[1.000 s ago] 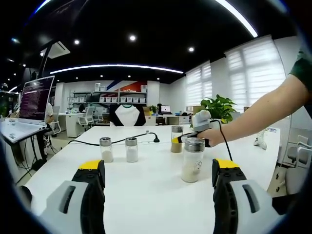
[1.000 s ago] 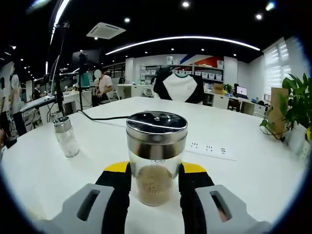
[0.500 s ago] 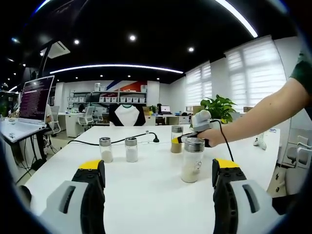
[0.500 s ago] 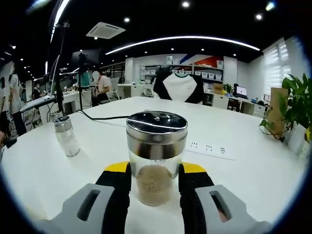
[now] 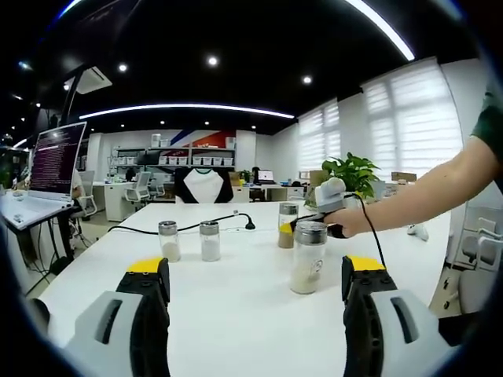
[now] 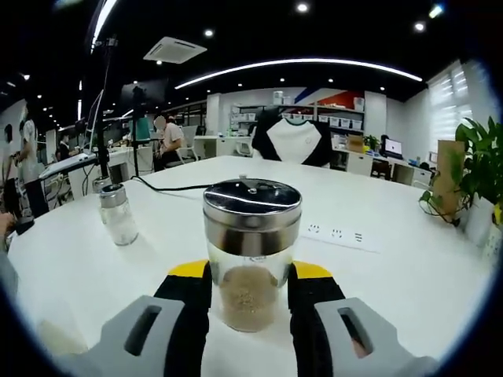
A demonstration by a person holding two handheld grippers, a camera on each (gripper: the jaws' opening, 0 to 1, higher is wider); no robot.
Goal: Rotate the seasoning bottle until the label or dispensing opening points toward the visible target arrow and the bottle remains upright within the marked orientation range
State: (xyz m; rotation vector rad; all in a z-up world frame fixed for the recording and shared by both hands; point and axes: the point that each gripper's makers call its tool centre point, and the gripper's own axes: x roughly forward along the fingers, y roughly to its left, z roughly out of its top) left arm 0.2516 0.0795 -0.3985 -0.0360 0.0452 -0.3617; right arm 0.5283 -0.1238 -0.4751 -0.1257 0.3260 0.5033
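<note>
A glass seasoning bottle (image 6: 251, 251) with a steel lid and brown powder stands upright on the white table (image 6: 409, 275). My right gripper (image 6: 250, 271) is shut on it, one yellow-tipped jaw on each side. The left gripper view has this same bottle (image 5: 288, 225) farther back, with the right gripper (image 5: 295, 226) and a person's hand on it. My left gripper (image 5: 255, 269) hangs open over the near table with nothing between its jaws. A larger steel-lidded bottle (image 5: 306, 258) of pale granules stands just ahead of its right jaw.
Two small shakers (image 5: 168, 240) (image 5: 209, 240) stand left of centre, one of them also seen as a shaker (image 6: 119, 216). A black cable (image 5: 189, 228) crosses the far table and a power strip (image 6: 338, 234) lies behind the held bottle. A potted plant (image 5: 354, 173) stands at the right.
The right gripper view has swung a little, so the small shaker and background sit further right; the bottle stays clamped. In the left gripper view the hand and held bottle shifted slightly.
</note>
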